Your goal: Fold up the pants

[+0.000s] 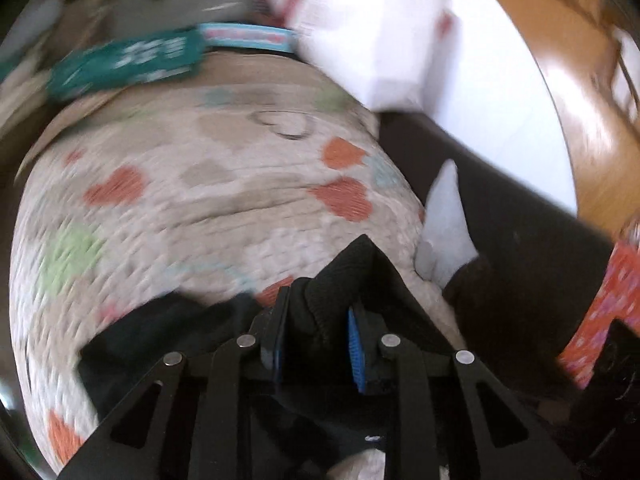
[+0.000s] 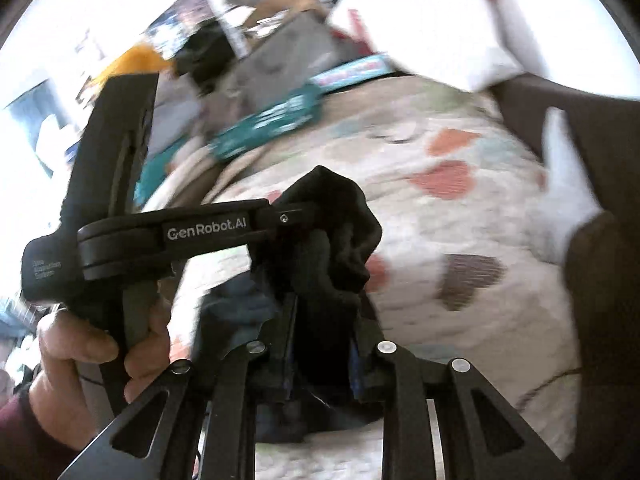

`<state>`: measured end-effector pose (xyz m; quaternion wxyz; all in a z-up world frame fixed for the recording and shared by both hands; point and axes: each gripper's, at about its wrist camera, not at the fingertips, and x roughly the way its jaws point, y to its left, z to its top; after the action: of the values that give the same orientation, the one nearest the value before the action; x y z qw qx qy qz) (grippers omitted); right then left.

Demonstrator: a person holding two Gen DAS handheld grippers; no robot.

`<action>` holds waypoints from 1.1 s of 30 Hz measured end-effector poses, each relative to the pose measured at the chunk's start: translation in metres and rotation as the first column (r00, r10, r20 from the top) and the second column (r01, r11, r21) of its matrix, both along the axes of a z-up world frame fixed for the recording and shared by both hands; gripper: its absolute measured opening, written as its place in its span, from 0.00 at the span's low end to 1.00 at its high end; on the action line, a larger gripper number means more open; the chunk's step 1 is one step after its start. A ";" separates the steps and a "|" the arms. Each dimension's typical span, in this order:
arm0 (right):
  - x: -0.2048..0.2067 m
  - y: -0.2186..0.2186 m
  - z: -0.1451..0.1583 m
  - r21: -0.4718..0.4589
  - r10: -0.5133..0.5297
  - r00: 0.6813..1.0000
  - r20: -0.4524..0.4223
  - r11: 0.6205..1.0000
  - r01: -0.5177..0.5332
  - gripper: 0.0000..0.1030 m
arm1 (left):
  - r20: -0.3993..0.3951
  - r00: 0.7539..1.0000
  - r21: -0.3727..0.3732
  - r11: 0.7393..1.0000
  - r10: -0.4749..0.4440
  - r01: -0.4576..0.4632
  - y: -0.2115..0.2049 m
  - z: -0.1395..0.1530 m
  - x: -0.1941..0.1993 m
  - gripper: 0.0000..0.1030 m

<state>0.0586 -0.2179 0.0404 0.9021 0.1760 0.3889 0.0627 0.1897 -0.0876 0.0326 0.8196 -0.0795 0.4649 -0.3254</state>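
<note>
The black pants (image 1: 352,272) hang bunched over a cream bedspread with coloured hearts (image 1: 192,184). My left gripper (image 1: 316,340) is shut on a fold of the black fabric, which rises in a peak between its blue-padded fingers. My right gripper (image 2: 320,344) is shut on another bunch of the pants (image 2: 340,236), lifted above the bedspread (image 2: 460,240). The left gripper (image 2: 288,216), held by a hand, shows in the right wrist view just left of the right one, clamped on the same bunch. Both views are motion-blurred.
A teal box (image 1: 128,60) and a light blue box (image 1: 248,36) lie at the bed's far edge. A white pillow (image 1: 368,32) is at the far right. A grey cloth (image 1: 444,224) lies by the dark bed frame (image 1: 520,232). Wooden floor (image 1: 580,100) is beyond.
</note>
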 end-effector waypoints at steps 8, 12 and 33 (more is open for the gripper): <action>0.023 0.124 -0.024 -0.100 0.279 0.958 -0.062 0.953 -0.285 0.22 | -0.169 0.955 -0.109 0.958 0.244 -0.264 0.124 -0.063 -0.006 0.24; 0.034 0.171 -0.055 -0.175 0.370 0.921 -0.124 0.905 -0.387 0.23 | -0.192 0.935 -0.099 0.942 0.299 -0.321 0.155 -0.082 -0.008 0.31; 0.030 0.110 -0.012 -0.217 0.309 0.943 -0.122 0.919 -0.329 0.66 | -0.154 0.872 -0.093 0.872 0.465 -0.481 0.207 -0.073 -0.082 0.50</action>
<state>0.0883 -0.1083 0.0289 0.8767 0.0054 0.4553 0.1550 0.1072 0.1194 -0.0403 0.8363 -0.2639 0.4603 -0.1382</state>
